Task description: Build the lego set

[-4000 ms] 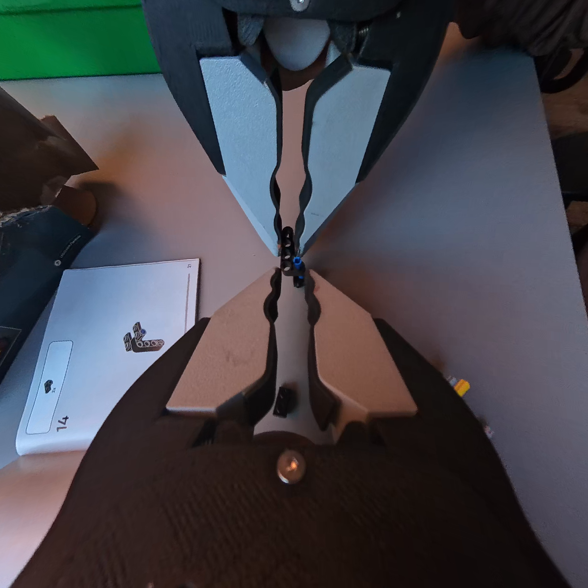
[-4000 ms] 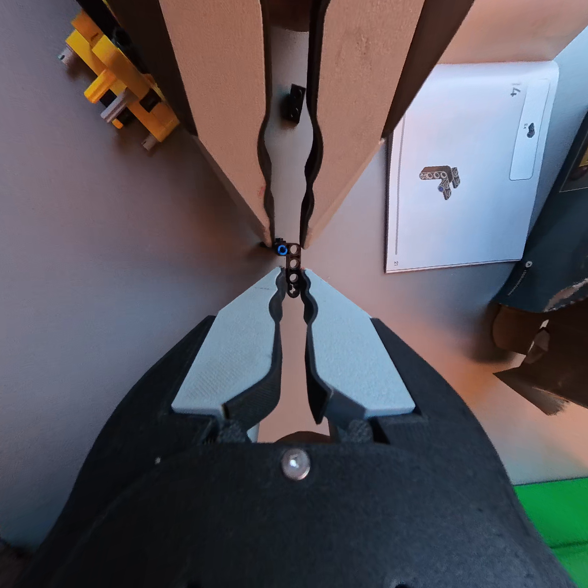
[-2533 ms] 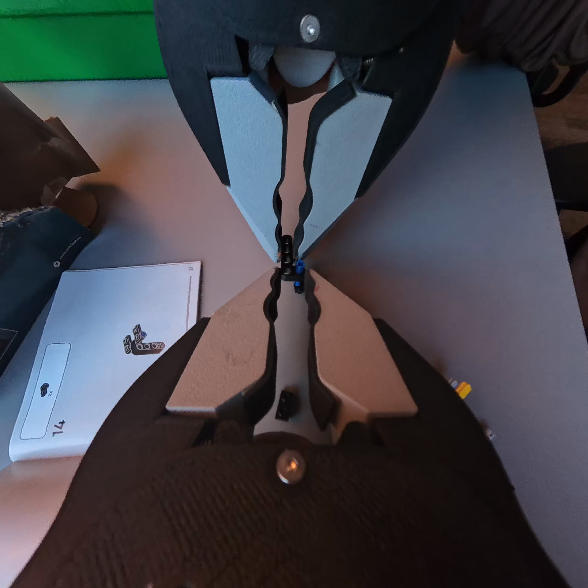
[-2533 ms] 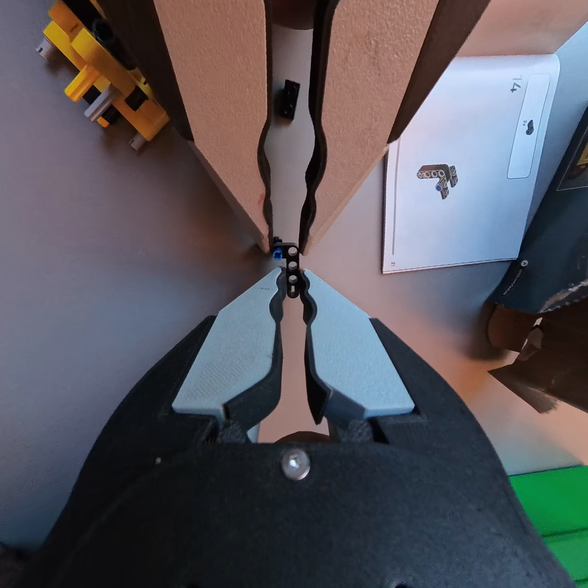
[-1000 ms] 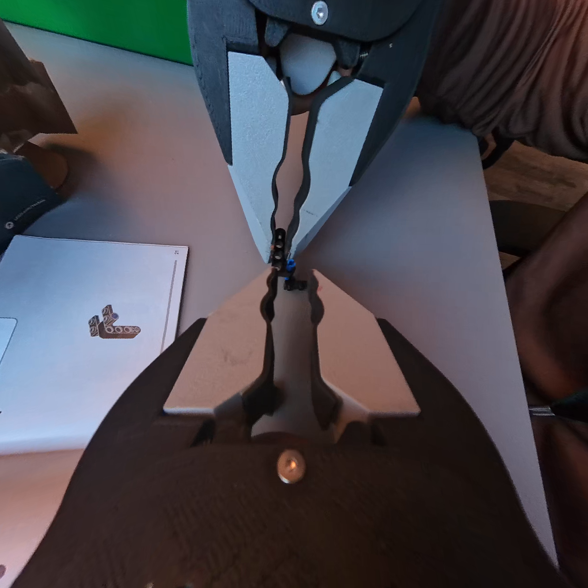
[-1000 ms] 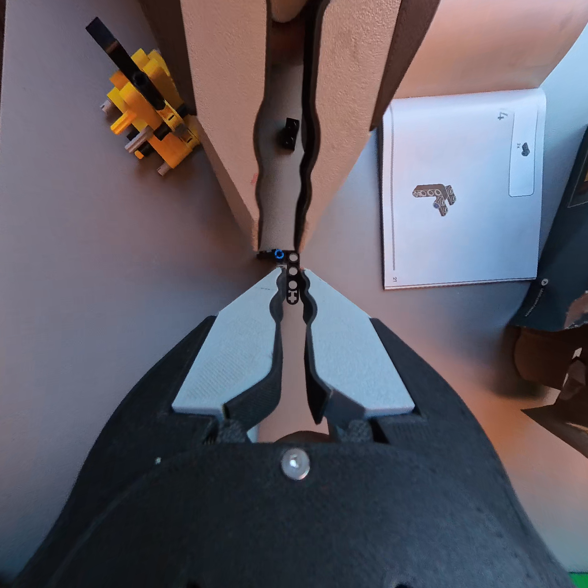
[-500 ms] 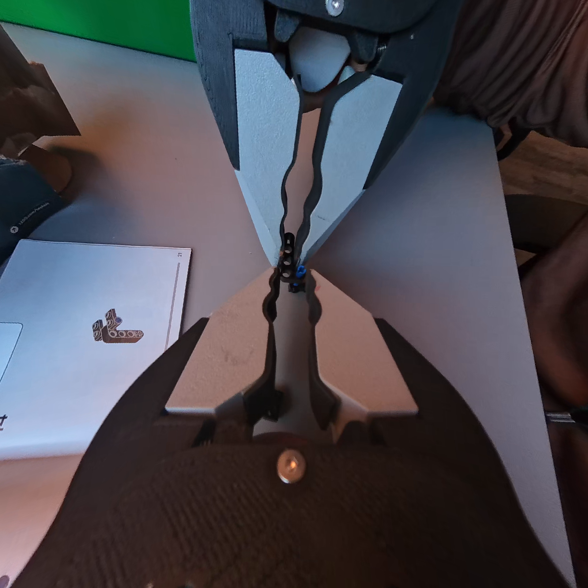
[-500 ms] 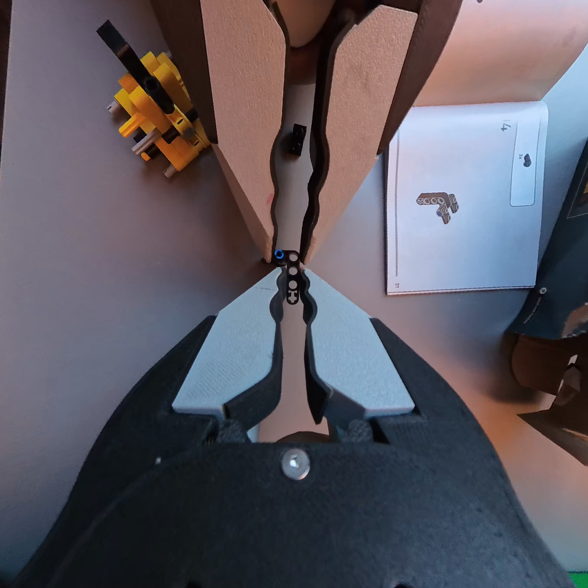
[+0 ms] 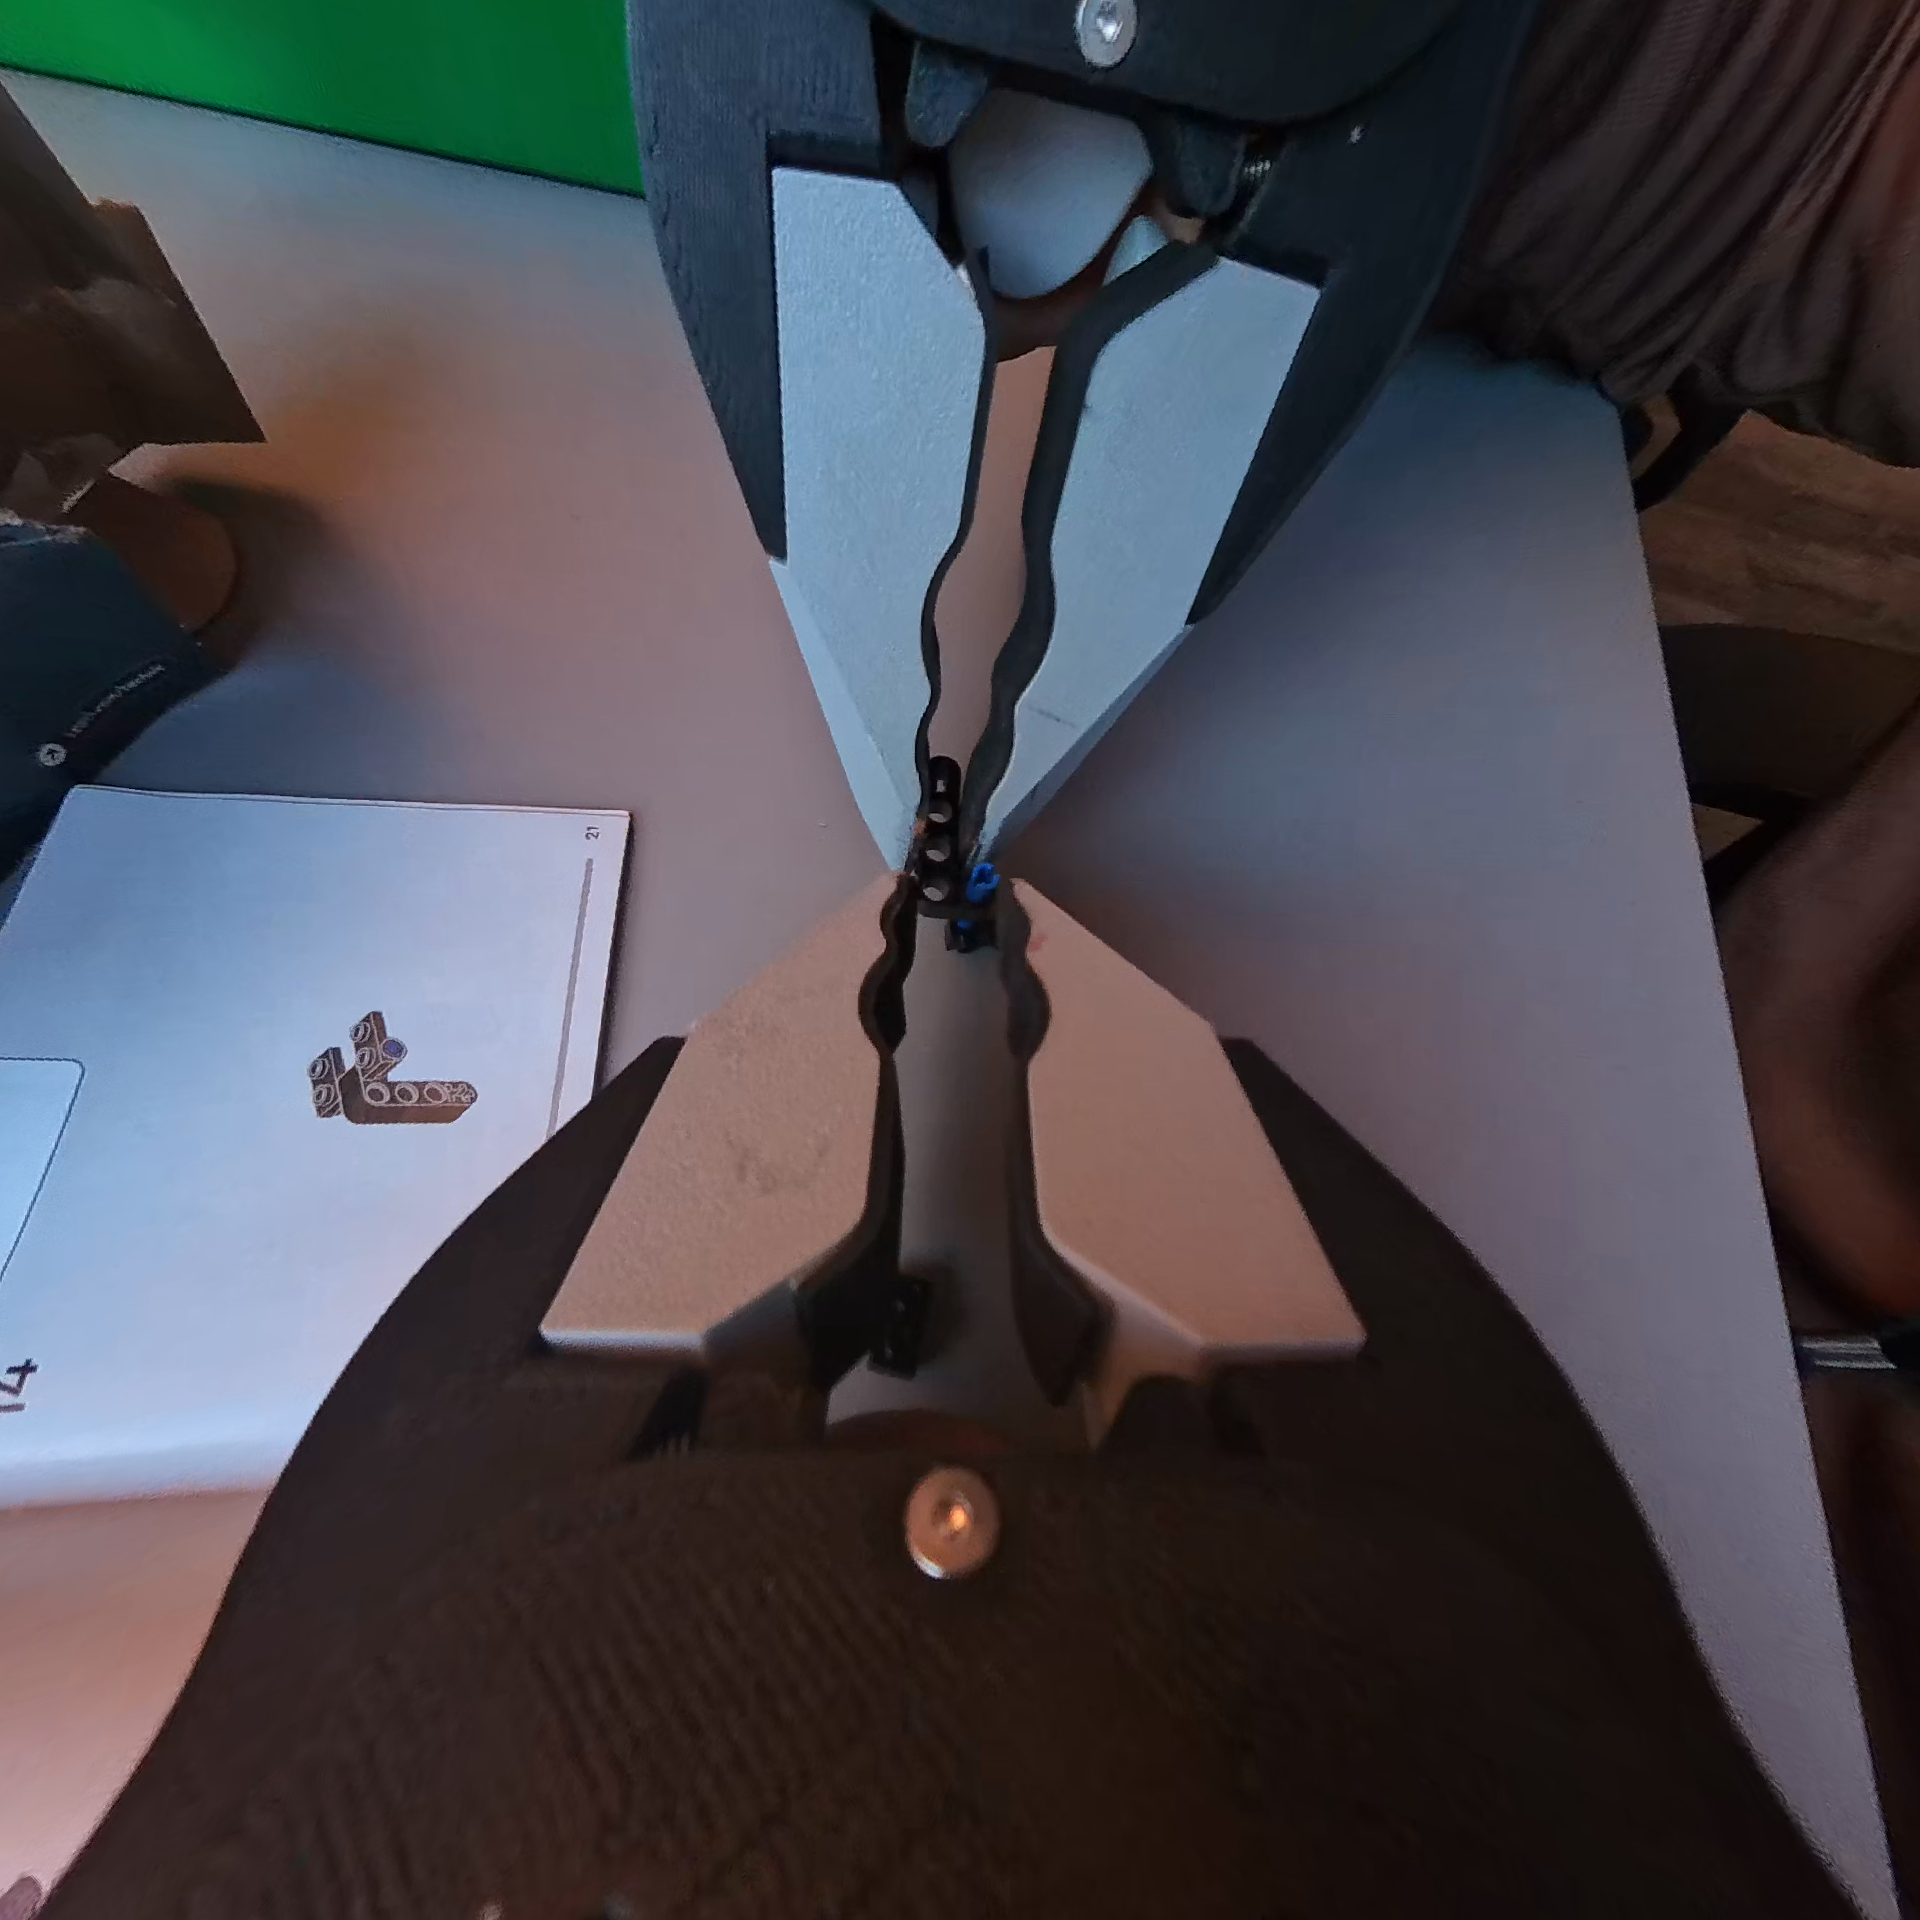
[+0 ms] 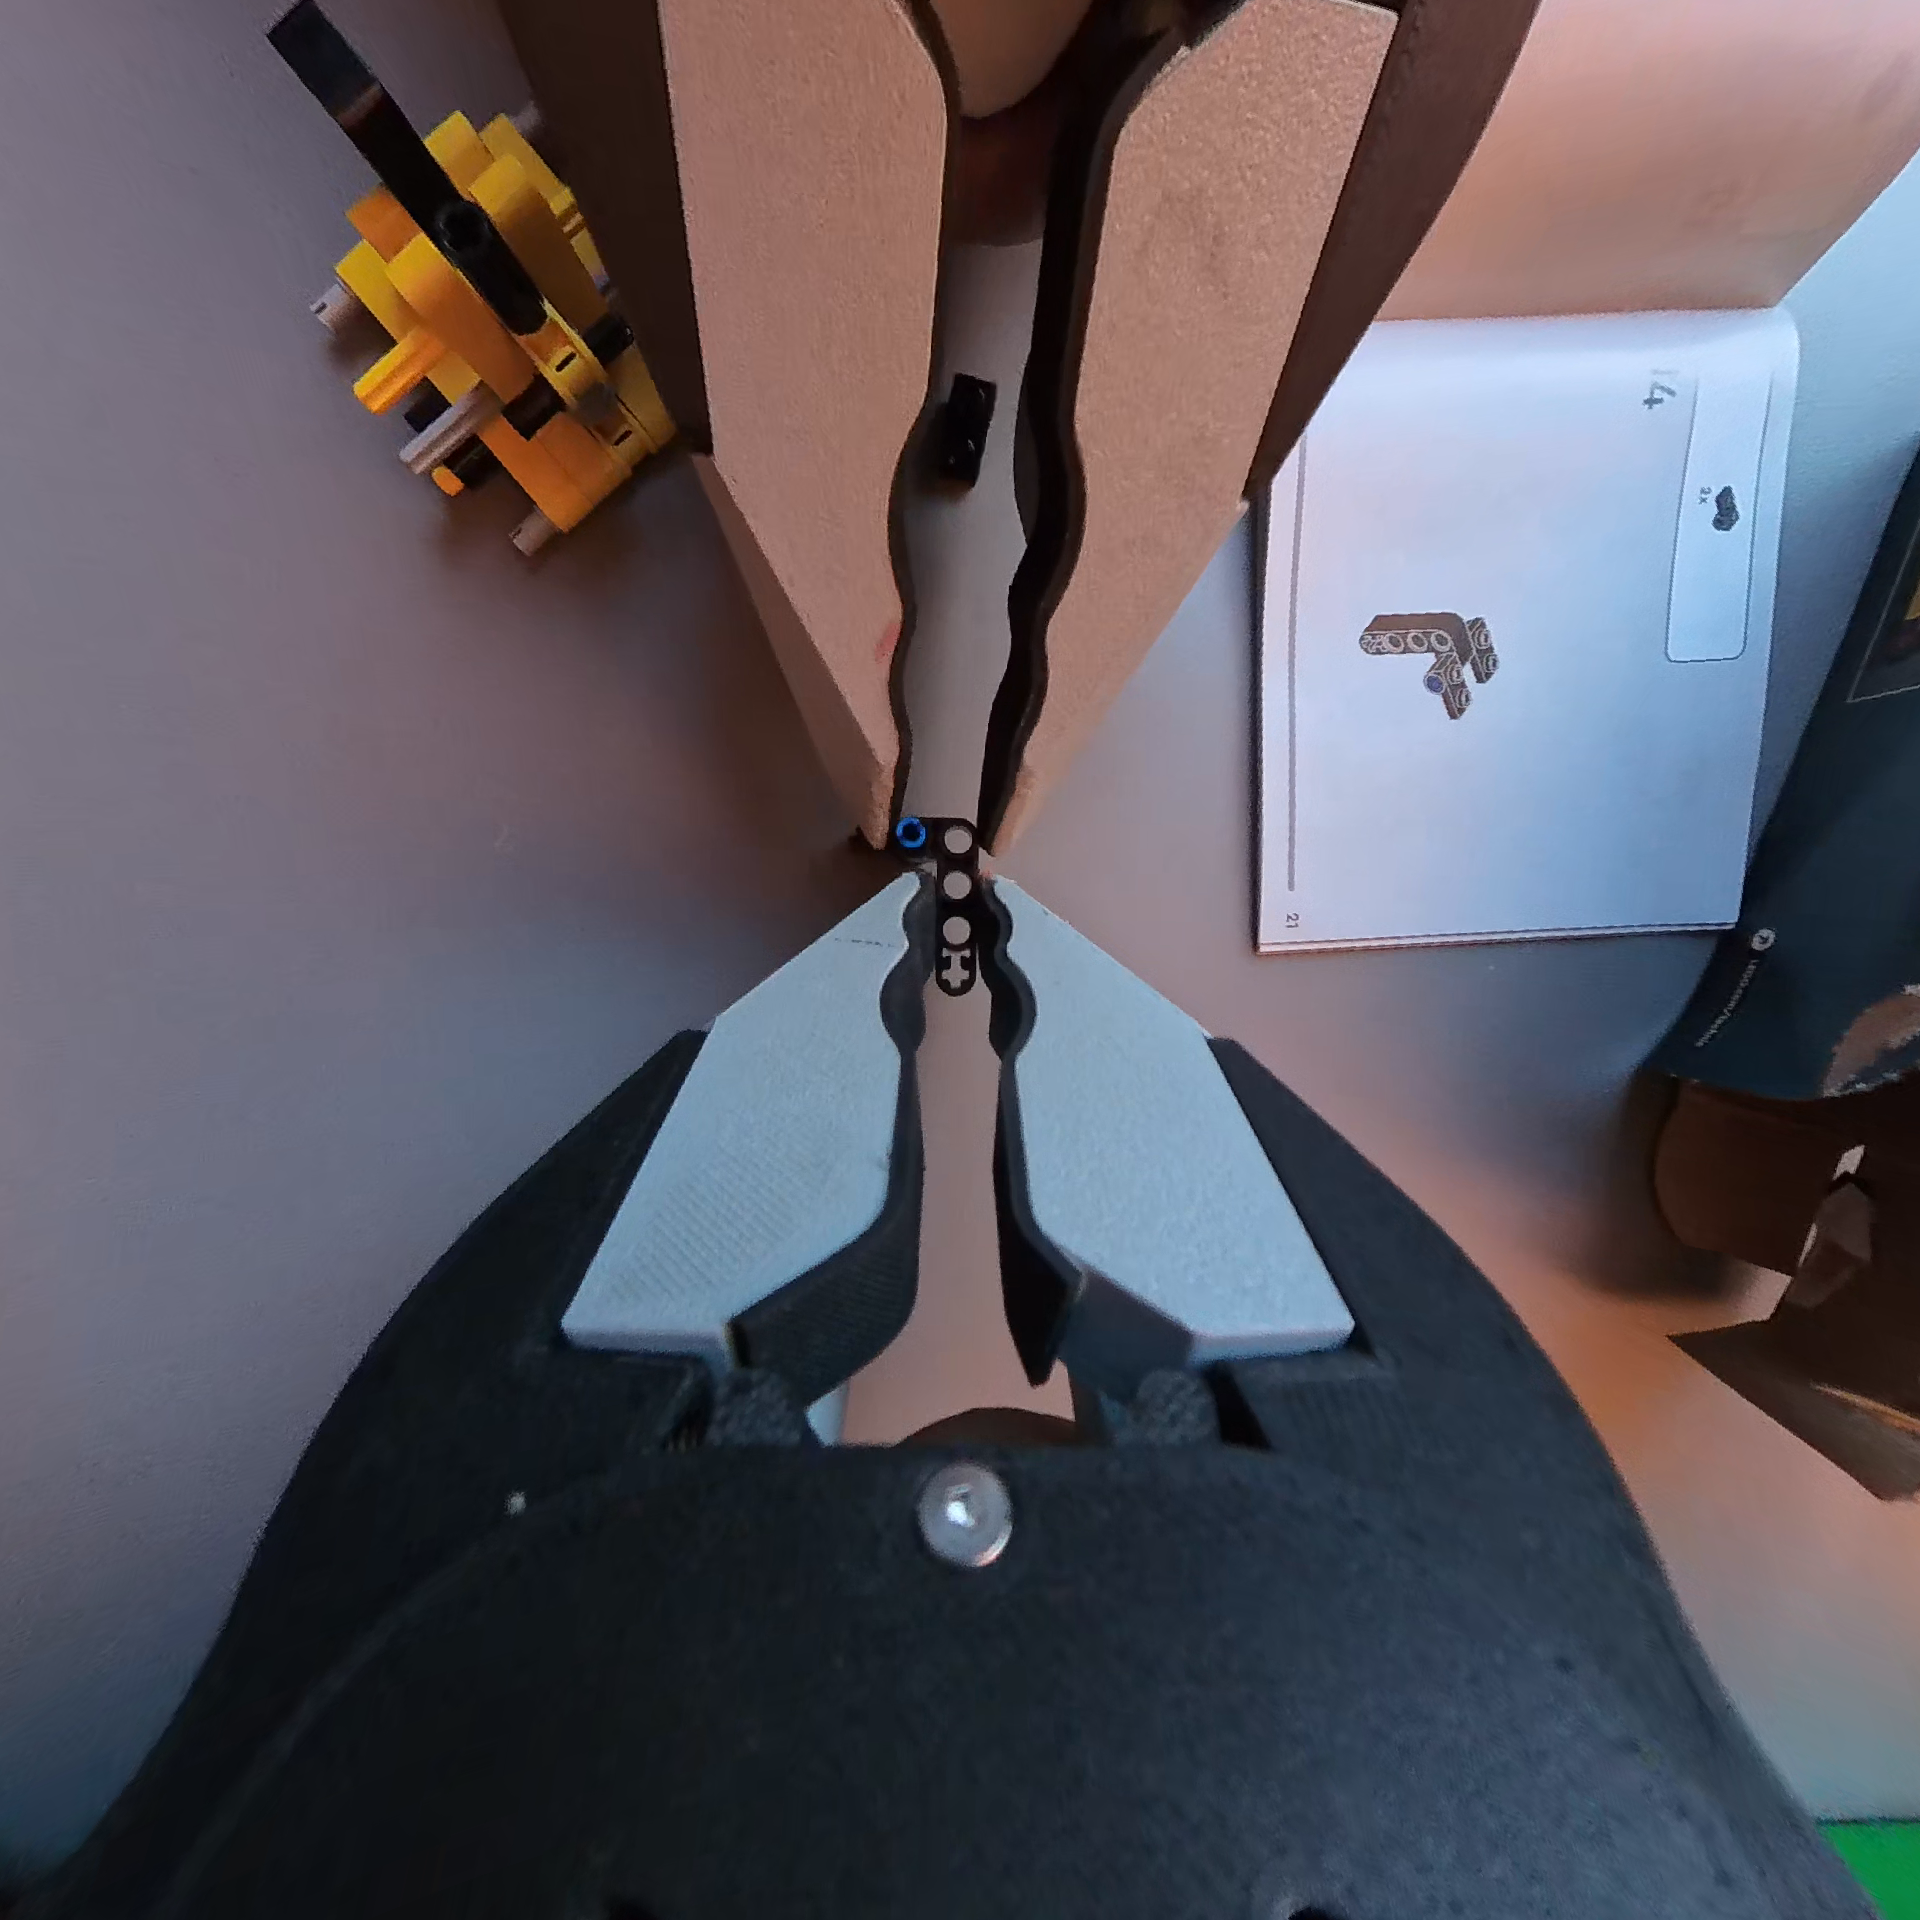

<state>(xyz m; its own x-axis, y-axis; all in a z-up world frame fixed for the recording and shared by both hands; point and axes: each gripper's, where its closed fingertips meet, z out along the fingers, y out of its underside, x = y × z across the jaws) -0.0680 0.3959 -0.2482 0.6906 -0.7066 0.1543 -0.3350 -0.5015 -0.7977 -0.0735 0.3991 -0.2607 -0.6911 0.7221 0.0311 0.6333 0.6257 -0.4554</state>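
Observation:
My right gripper (image 10: 957,894), with grey fingers, is shut on the long arm of a black L-shaped beam (image 10: 957,928). It holds the beam above the grey table (image 10: 312,935). A blue pin (image 10: 910,832) sits in the beam's short arm. My left gripper (image 9: 954,902), with tan fingers, meets it tip to tip. It is closed across the beam's short end (image 9: 940,854), the blue pin (image 9: 979,884) and a small black piece (image 9: 962,936). How that piece sits on the pin is hidden.
A loose small black piece (image 10: 966,428) lies on the table under the left gripper. A yellow and black assembly (image 10: 488,343) stands beside it. An open instruction booklet (image 10: 1507,644) and a dark box (image 10: 1870,748) lie on the other side. A person's arm (image 9: 1829,935) is at the table edge. My left and right fingertips are right by each other.
Both grippers have stayed tip to tip on the beam and have shifted and tilted slightly together. The loose black piece shows again between the left fingers.

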